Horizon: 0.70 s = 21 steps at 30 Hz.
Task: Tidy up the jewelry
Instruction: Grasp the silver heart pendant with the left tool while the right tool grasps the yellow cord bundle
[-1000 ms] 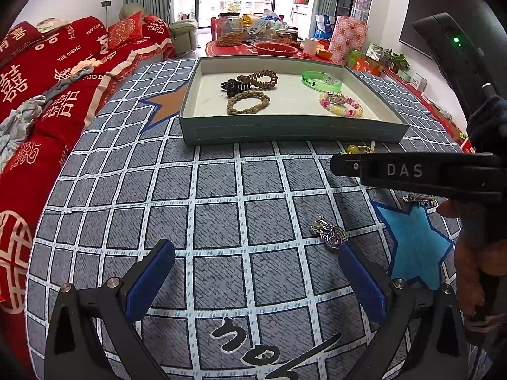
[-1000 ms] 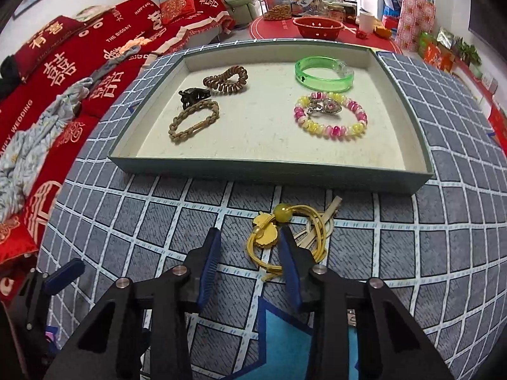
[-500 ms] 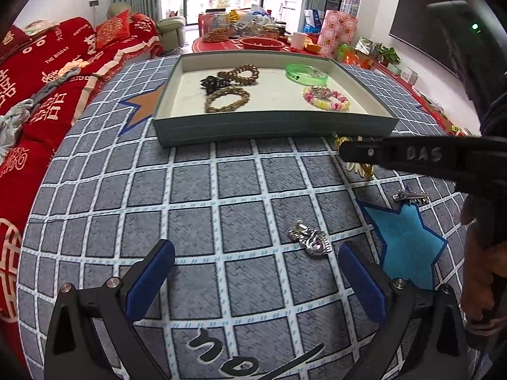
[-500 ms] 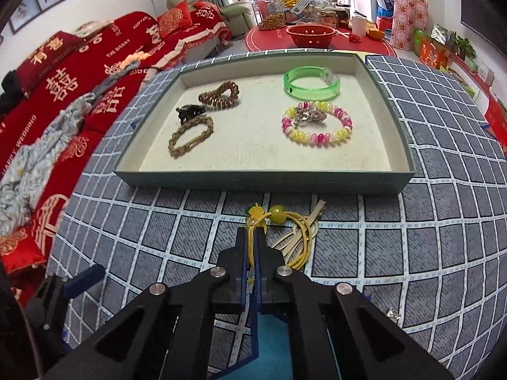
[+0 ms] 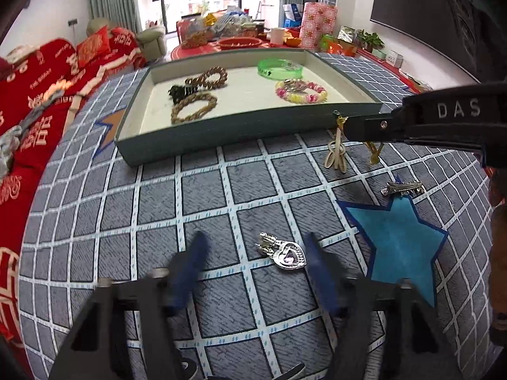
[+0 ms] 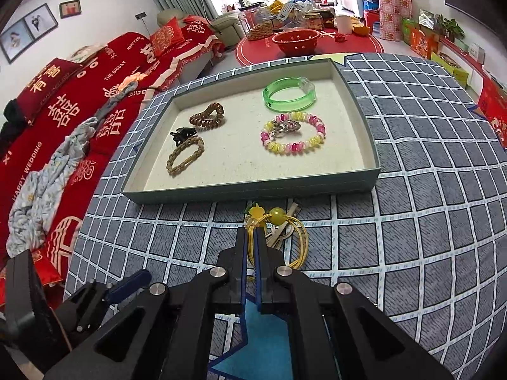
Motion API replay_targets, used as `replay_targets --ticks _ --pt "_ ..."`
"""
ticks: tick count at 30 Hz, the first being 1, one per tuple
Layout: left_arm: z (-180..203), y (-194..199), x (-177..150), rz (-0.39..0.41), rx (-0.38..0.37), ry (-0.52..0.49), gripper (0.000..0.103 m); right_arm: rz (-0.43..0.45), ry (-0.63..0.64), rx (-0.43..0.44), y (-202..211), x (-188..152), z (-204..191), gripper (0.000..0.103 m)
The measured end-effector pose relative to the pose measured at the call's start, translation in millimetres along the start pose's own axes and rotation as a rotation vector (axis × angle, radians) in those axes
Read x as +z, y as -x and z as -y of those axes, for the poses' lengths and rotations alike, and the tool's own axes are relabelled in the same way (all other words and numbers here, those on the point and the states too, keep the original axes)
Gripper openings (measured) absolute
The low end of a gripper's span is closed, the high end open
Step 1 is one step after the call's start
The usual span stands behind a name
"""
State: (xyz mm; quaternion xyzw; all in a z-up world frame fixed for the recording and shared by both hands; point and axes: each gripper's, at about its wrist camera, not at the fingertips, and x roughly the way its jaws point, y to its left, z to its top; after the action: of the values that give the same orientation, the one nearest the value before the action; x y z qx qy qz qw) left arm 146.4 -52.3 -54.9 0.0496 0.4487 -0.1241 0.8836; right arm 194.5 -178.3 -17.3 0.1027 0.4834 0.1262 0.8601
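Observation:
A silver heart charm [image 5: 282, 251] lies on the checked cloth between the blurred blue pads of my left gripper [image 5: 253, 269]. Its jaws are closing, and the pads do not press on the charm. My right gripper [image 6: 252, 234] is shut on a yellow cord bracelet [image 6: 275, 217] with a yellow bead, just in front of the grey tray [image 6: 253, 190]. In the left wrist view the right gripper [image 5: 345, 126] reaches in from the right by the tray [image 5: 253, 123]. In the tray lie a green bangle [image 6: 288, 95], a pink-and-yellow bead bracelet [image 6: 293, 145], a brown spiral tie [image 6: 207, 117] and a braided tan bracelet [image 6: 185, 155].
A beige looped band [image 5: 336, 155] and a silver hair clip [image 5: 402, 186] lie on the cloth near a blue star patch [image 5: 402, 243]. A black claw clip [image 5: 180, 90] is in the tray. A red sofa [image 6: 63, 101] runs along the left.
The left jaws have narrowed from wide apart and now sit either side of the heart charm. The right jaws closed on the yellow cord and rose slightly with it.

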Motion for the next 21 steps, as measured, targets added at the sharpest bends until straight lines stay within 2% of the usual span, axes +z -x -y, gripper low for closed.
replay_targets --ticks 2,3,11,21 --pt "1.2 1.4 0.4 0.004 -0.016 -0.009 0.036 0.005 -0.001 0.005 3.9 -0.6 0.6 0.004" --pt "1.4 1.8 0.5 0.004 -0.019 -0.012 0.032 0.007 0.0 0.006 5.6 -1.3 0.8 0.004" --pt "-15.8 10.1 1.6 0.015 -0.094 0.069 0.032 0.024 -0.021 0.022 22.0 -9.8 7.3 0.004" --pt "-34.1 44.9 21.0 0.084 -0.096 0.072 0.032 0.058 -0.034 0.053 42.8 -6.7 11.0 0.004"
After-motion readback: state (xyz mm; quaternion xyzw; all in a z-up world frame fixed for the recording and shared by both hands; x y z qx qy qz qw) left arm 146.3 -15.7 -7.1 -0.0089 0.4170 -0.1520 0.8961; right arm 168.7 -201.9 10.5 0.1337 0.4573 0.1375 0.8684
